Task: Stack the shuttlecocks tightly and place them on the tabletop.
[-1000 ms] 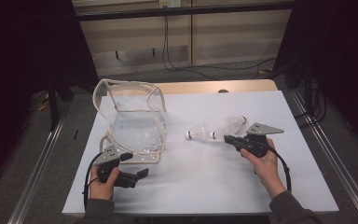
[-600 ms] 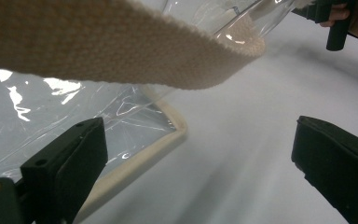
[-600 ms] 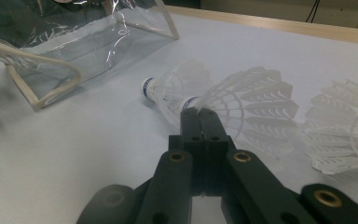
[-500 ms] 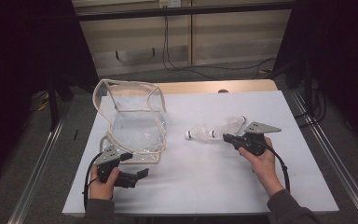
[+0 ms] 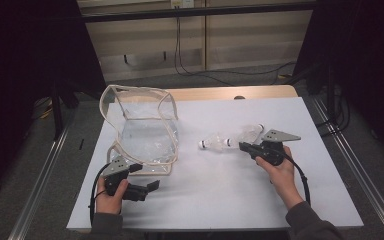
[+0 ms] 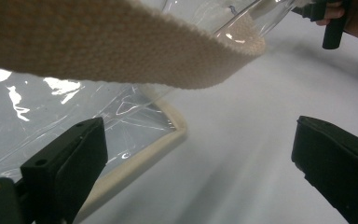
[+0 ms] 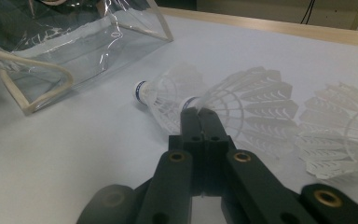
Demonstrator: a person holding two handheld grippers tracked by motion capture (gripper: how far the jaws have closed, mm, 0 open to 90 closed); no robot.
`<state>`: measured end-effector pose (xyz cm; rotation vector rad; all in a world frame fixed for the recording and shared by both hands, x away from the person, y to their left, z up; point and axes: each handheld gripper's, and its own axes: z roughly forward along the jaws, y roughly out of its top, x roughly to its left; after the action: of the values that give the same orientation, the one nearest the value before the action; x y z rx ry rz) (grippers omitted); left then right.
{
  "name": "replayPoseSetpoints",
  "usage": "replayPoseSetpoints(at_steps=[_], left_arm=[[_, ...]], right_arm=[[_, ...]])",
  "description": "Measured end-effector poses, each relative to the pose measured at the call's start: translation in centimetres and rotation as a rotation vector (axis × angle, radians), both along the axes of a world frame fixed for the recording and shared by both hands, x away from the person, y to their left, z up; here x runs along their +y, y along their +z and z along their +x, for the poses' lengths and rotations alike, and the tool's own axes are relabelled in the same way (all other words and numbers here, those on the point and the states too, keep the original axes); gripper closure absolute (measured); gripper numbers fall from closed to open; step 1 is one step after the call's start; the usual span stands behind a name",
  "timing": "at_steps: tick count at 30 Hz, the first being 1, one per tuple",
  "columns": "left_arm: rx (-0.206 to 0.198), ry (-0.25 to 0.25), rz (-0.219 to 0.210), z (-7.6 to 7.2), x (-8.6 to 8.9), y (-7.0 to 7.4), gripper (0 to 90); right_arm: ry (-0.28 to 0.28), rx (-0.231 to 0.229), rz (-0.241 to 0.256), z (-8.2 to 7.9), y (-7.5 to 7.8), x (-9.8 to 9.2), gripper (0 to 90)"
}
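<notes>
A clear plastic bag (image 5: 141, 131) with beige trim stands open at the left of the white table. Three white shuttlecocks lie right of it: one with a blue-banded cork (image 7: 142, 91), a middle one (image 7: 254, 103) and a third (image 7: 342, 128) at the right. My right gripper (image 7: 199, 112) is shut, and its tips touch the middle shuttlecock near the cork; in the high view the right gripper (image 5: 243, 146) sits just right of the shuttlecocks (image 5: 217, 143). My left gripper (image 6: 200, 158) is open beside the bag's lower corner (image 6: 170, 135), under the bag's woven strap (image 6: 121, 51). The left gripper (image 5: 152, 186) holds nothing.
The white table sheet (image 5: 220, 200) has open room in front and at the right. A wooden table edge (image 5: 220, 93) runs along the back. Metal rails (image 5: 40, 185) flank the table on both sides.
My right gripper has crept a little to the left, up to the shuttlecocks. The left gripper, the bag and the shuttlecocks have stayed put.
</notes>
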<state>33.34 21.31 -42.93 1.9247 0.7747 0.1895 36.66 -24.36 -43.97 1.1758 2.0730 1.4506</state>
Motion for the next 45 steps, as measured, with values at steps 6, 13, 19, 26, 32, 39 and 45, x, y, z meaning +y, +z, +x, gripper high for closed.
replayPoseSetpoints(at_steps=[6,13,19,26,32,39,45], left_arm=[[0.001,0.000,0.001,0.0,0.0,0.0,3.5],[0.001,0.002,0.000,0.0,0.0,0.0,3.5],[0.001,0.002,0.002,0.0,0.0,0.0,3.5],[0.000,0.000,0.000,0.0,0.0,0.0,3.5],[0.000,-0.001,0.001,0.0,0.0,0.0,3.5],[0.000,-0.005,0.000,0.0,-0.1,0.0,3.5],[-0.002,-0.004,-0.002,0.0,-0.1,0.0,3.5]], right_arm=[[0.005,-0.003,-0.003,0.1,0.0,0.1,90.0],[0.006,-0.007,-0.010,0.4,0.0,0.2,90.0],[0.009,-0.001,-0.014,0.6,-0.1,0.6,90.0],[0.012,-0.003,-0.010,0.9,-0.2,0.8,90.0],[0.024,-0.008,-0.011,1.1,-0.2,1.1,90.0],[0.023,-0.002,-0.009,1.3,-0.4,1.3,90.0],[0.029,-0.004,-0.014,1.4,-0.5,1.5,90.0]])
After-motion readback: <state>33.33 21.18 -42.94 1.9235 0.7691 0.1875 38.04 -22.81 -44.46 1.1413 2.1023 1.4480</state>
